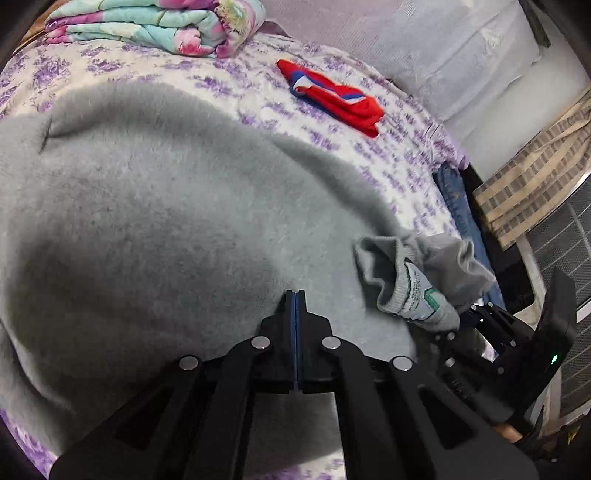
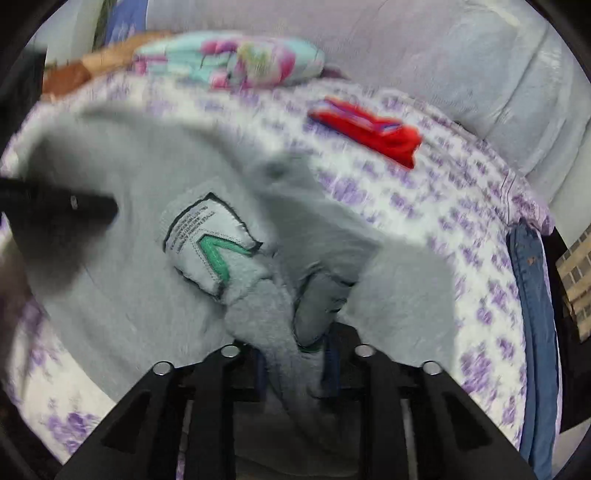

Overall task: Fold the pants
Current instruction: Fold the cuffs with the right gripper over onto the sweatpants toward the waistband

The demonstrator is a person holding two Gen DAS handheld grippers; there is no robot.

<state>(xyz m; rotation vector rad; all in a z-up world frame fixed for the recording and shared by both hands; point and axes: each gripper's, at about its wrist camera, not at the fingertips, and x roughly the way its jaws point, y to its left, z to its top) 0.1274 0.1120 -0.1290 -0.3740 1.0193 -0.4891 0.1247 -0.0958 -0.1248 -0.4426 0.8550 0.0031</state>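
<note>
Grey pants (image 1: 155,206) are lying spread across the purple-flowered bedspread (image 1: 388,155), below the red garment (image 1: 332,96). Left gripper (image 1: 295,295) is pressing its jaws together; right gripper (image 2: 295,354) is clamping the pants' bunched end.

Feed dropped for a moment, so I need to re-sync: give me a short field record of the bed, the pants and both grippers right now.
surface: bed with purple-flowered cover
task item: grey fleece pants, spread across the bed
left gripper: shut; whether it pinches fabric cannot be told
right gripper: closed on a bunched part of the pants, held above the bed
label: sewn patch with green chevron, on the lifted part
other items: folded red garment; folded floral quilt at the far end; blue jeans hanging off the bed edge
</note>
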